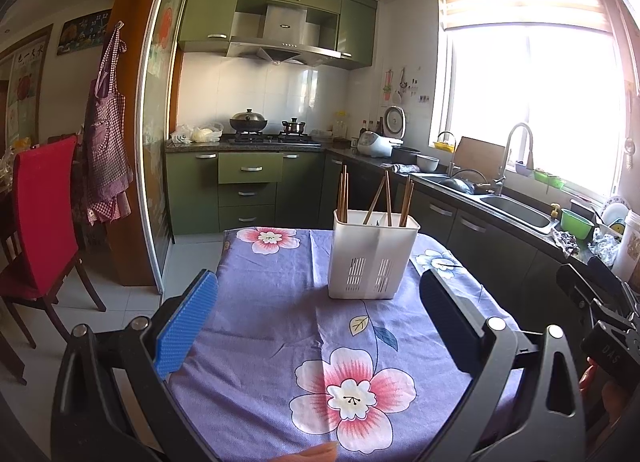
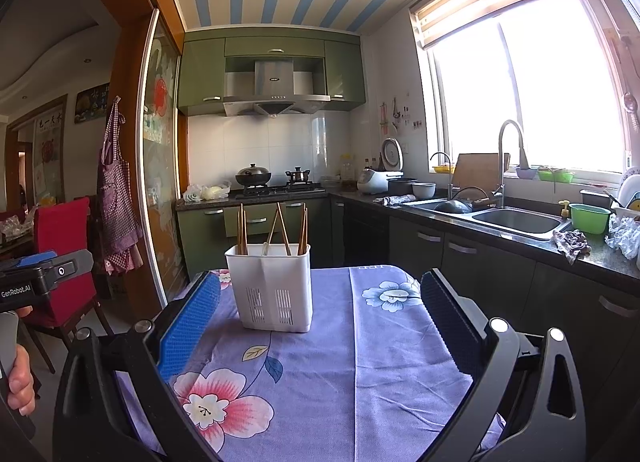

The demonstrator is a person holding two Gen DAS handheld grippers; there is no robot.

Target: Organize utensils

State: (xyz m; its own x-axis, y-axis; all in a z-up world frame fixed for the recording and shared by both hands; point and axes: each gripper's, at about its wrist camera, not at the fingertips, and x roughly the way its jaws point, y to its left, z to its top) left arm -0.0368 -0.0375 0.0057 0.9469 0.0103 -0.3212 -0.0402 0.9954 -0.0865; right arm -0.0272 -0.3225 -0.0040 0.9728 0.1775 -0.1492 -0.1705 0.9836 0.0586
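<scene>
Both claws, left claw (image 1: pixel 316 326) and right claw (image 2: pixel 320 330), wide, empty. Chopsticks (image 1: pixel 343 198) in white holder (image 1: pixel 372 258): light, stiff, slippery; pinch upper shafts.

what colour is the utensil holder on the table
White, with slotted vents low on its front; the utensil holder shows best in the left wrist view.

Both wrist views — forward, sharing utensil holder (image 1: pixel 374 254).

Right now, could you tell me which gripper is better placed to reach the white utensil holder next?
Probably the left gripper: the white utensil holder sits nearly centred between its open fingers. From the right gripper, also open and empty, the holder sits off toward its left finger.
</scene>
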